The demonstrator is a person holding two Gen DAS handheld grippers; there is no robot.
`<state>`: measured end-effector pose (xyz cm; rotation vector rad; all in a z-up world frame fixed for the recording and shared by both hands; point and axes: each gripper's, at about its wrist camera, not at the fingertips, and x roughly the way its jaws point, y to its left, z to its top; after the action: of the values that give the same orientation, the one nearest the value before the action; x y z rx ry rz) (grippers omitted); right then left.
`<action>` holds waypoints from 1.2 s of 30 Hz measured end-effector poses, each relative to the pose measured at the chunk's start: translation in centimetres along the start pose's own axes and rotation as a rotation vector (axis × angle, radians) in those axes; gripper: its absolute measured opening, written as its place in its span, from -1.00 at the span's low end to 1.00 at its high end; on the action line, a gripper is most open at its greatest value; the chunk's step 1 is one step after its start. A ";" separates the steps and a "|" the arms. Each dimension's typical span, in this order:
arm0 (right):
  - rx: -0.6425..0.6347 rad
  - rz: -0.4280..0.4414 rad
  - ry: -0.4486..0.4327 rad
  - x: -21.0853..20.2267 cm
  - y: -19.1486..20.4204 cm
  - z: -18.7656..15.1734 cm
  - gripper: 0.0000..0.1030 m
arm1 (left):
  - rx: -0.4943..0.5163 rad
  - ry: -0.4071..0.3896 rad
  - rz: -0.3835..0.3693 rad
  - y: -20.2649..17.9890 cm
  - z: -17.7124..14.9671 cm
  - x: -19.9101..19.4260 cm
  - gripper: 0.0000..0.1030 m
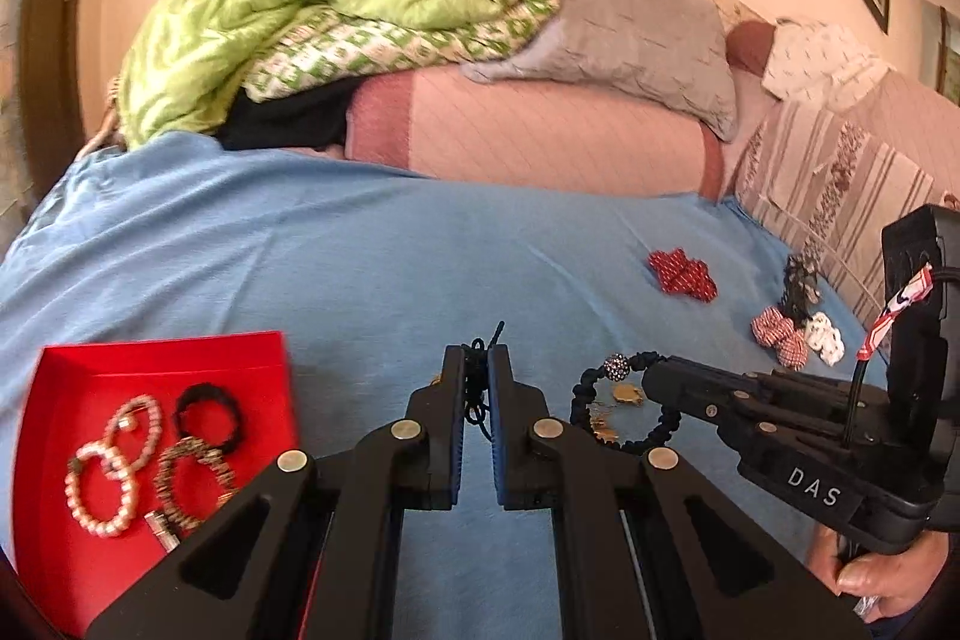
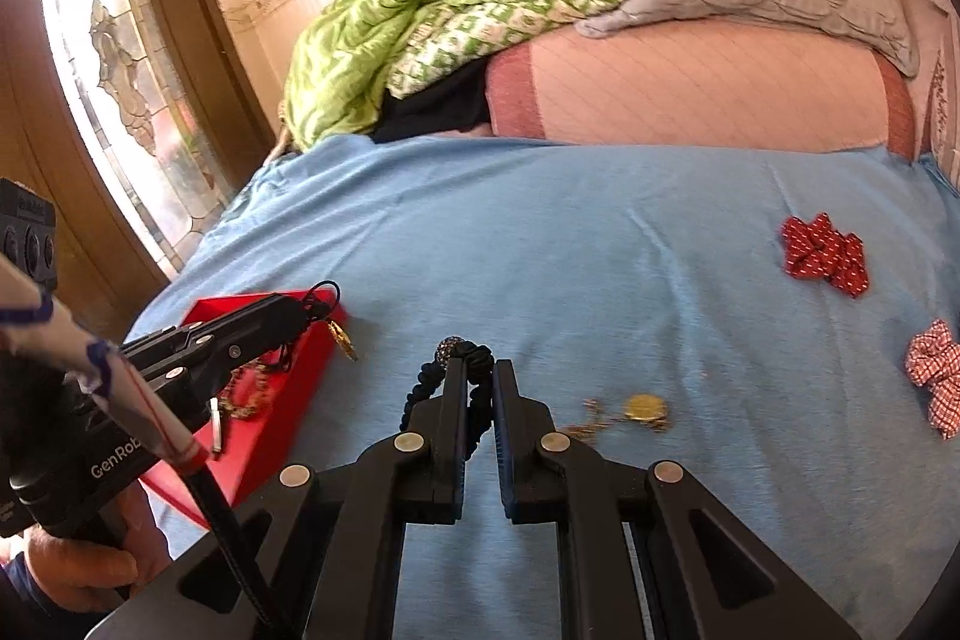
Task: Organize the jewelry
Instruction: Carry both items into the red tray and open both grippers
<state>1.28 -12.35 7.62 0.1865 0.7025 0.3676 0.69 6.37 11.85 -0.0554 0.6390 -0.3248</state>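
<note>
My left gripper [image 1: 477, 370] is shut on a thin black cord necklace [image 1: 477, 391]; its gold pendant [image 2: 342, 337] hangs beside the red tray in the right wrist view. The red tray [image 1: 78, 358] at lower left holds pearl bracelets [image 1: 111, 466], a black band [image 1: 210, 412] and a beaded bracelet [image 1: 192, 478]. My right gripper [image 2: 478, 376] is shut on a dark braided bracelet [image 2: 420, 391] with a sparkly bead [image 1: 618, 367], just above the blue sheet. A gold chain with a coin [image 2: 642, 407] lies on the sheet to its right.
A red dotted scrunchie [image 2: 825, 253] and a red checked scrunchie [image 2: 936, 376] lie on the blue sheet [image 2: 600, 232] at right. Black and white scrunchies [image 1: 804, 304] lie near the bed's right edge. Pillows and a green quilt [image 1: 288, 4] are piled at the back.
</note>
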 end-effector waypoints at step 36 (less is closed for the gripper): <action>-0.204 0.263 0.164 5.8 18.4 -6.0 -0.82 | -0.327 -0.007 0.269 15.8 -8.3 -10.1 -0.86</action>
<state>-3.47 7.12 5.01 0.0551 0.7991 0.7092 -7.40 24.92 8.60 -0.2804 0.6790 0.0414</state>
